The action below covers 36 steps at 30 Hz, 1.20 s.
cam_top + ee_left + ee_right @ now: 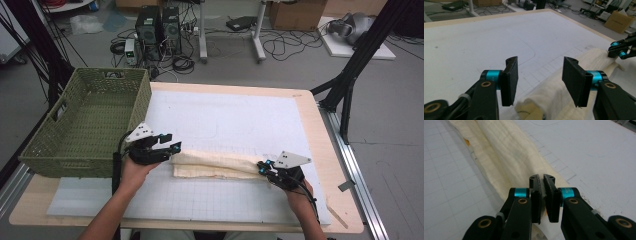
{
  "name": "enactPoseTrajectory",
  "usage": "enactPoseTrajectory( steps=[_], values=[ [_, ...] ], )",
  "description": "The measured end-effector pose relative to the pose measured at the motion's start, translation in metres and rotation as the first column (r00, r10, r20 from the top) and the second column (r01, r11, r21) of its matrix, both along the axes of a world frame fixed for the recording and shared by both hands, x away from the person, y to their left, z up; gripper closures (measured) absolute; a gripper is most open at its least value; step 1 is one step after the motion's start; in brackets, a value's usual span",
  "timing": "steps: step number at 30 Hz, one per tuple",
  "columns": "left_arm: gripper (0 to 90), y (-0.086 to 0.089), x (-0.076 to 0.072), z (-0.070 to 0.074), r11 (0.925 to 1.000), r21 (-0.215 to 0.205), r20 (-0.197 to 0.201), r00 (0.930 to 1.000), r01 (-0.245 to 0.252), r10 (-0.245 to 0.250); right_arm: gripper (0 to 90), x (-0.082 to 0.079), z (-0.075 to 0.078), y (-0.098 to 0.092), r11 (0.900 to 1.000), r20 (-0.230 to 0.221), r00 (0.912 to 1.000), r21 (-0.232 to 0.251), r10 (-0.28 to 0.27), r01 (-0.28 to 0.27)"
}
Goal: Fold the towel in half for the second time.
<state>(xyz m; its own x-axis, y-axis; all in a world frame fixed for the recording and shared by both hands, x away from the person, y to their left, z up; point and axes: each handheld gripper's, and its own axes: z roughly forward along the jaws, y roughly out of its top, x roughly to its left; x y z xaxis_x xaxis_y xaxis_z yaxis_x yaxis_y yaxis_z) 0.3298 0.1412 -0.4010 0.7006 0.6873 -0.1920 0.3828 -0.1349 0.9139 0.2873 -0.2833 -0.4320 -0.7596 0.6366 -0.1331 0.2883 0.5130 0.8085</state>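
High view shows a pale wooden surface (320,130) covered by a white gridded mat (225,120), with a long, cream-coloured folded cloth (215,165) lying across the mat toward its near edge, running from the left-middle toward the right. At the cloth's left end sits the left hand-held gripper (174,145), held by the person's left hand (142,157); its jaws are spread and no pad presses on the cloth. Left gripper view confirms this: the two black pads (509,81) stand well apart, with the rolled end of the cloth (549,97) lying below and between them, untouched. At the cloth's right end, near the right edge of the mat, the right hand-held gripper (262,167) is pressed together on the fabric, held by the right hand (292,182). Right gripper view shows its pads nearly meeting, pinching a thin fold of the cloth's end (506,157), while the rest of the cloth stretches away across the gridded mat (446,170). A green woven plastic basket (75,150) stands on the far left corner of the surface, just beside the left hand-held gripper and apart from the cloth.
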Motion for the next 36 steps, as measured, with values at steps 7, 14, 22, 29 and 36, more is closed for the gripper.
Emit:
enactPoseTrajectory(
  steps=[7, 14, 22, 29, 36],
  values=[
    [69.3, -0.019, 0.004, -0.027, 0.9930, 0.112, -0.094, 0.9952, 0.038, -0.027, 84.7, -0.005, 0.002, -0.001, 1.000, -0.010, 0.9997, 0.000, 0.021, -0.021],
    [72.1, -0.027, -0.008, -0.038, 0.9764, 0.197, -0.129, 0.9895, 0.089, -0.064, 68.1, -0.007, 0.006, -0.006, 1.000, -0.032, 0.9992, 0.014, -0.025, 0.026],
    [70.6, -0.028, -0.015, -0.044, 0.9712, 0.213, -0.134, 0.9877, 0.107, -0.080, 46.4, -0.004, 0.038, 0.011, 0.980, 0.029, 0.9852, 0.109, -0.169, 0.165],
    [70.8, -0.026, -0.016, -0.045, 0.9712, 0.209, -0.132, 0.9874, 0.114, -0.087, 50.6, 0.016, 0.034, 0.053, 0.985, 0.008, 0.9902, 0.102, -0.140, 0.138],
    [70.9, -0.024, -0.016, -0.046, 0.9716, 0.205, -0.135, 0.9866, 0.118, -0.091, 56.6, 0.022, 0.008, 0.069, 0.993, -0.077, 0.9921, 0.061, -0.099, 0.104]
  ],
)
